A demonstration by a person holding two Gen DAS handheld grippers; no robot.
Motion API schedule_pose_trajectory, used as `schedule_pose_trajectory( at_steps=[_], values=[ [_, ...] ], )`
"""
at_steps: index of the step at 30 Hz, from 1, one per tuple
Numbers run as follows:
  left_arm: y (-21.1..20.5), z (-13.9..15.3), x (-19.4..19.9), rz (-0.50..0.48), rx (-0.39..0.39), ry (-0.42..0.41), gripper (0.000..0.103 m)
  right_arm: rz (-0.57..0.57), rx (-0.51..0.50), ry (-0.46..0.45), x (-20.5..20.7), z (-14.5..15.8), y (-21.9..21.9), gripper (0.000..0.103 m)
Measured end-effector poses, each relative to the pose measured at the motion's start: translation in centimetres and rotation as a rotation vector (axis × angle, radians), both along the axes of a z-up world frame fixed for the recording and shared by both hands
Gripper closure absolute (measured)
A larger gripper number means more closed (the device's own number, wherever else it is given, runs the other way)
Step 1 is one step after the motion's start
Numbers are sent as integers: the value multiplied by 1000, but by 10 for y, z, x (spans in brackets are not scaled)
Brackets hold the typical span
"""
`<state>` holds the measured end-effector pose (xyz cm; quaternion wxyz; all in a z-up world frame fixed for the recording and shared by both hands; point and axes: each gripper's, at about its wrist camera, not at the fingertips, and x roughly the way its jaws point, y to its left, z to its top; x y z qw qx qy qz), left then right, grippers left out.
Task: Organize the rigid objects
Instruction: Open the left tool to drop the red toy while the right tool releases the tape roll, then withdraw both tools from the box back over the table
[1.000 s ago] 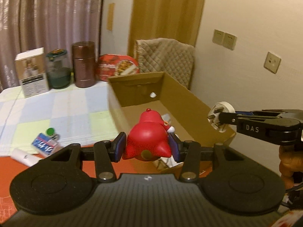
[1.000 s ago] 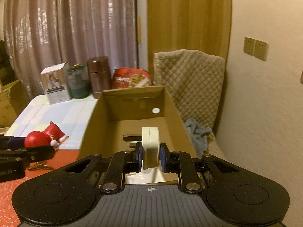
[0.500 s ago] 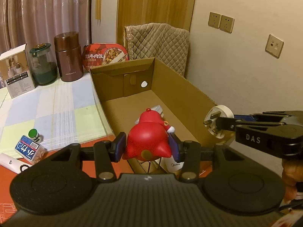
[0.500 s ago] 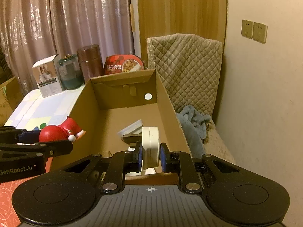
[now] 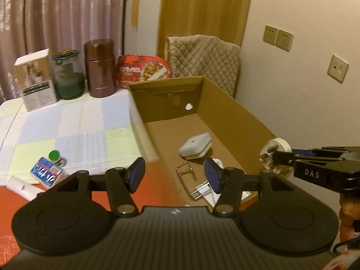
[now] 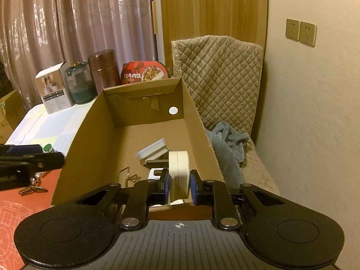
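My right gripper [image 6: 179,183] pinches the white plug [image 6: 178,175] at the near end of the cardboard box [image 6: 83,135], above its floor. It stands on edge, flat faces against my fingers [image 6: 165,185], prongs pointing left, so its long axis runs across the box. My left gripper [image 5: 174,175] is opening with nothing between its fingers. If I let go from here, I judge the round plug could roll or land on the white case [image 5: 195,145] and wire clips [image 5: 191,180] below, because they crowd that end.
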<state>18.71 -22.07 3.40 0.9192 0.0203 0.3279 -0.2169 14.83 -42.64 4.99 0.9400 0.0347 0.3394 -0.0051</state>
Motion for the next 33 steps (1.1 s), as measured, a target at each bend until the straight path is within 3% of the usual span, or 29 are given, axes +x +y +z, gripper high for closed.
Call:
schedule_pose_trajectory(
  at_steps=[12,13,14,16,33],
  values=[
    [29,0,-13,46,-15,21,50,47,58,-36,3,5,6,87],
    [31,1,-14,51,-12,19,50,37,53,-44,2,7,7,80],
    [34,2,-15,55,-9,16,50,27,49,-50,1,9,7,61],
    [40,3,-19,66,-8,11,50,9,64,-67,-5,15,6,42],
    [120,24,-68,187,-2,-5,46,68,91,-54,-60,47,74,41]
  ],
)
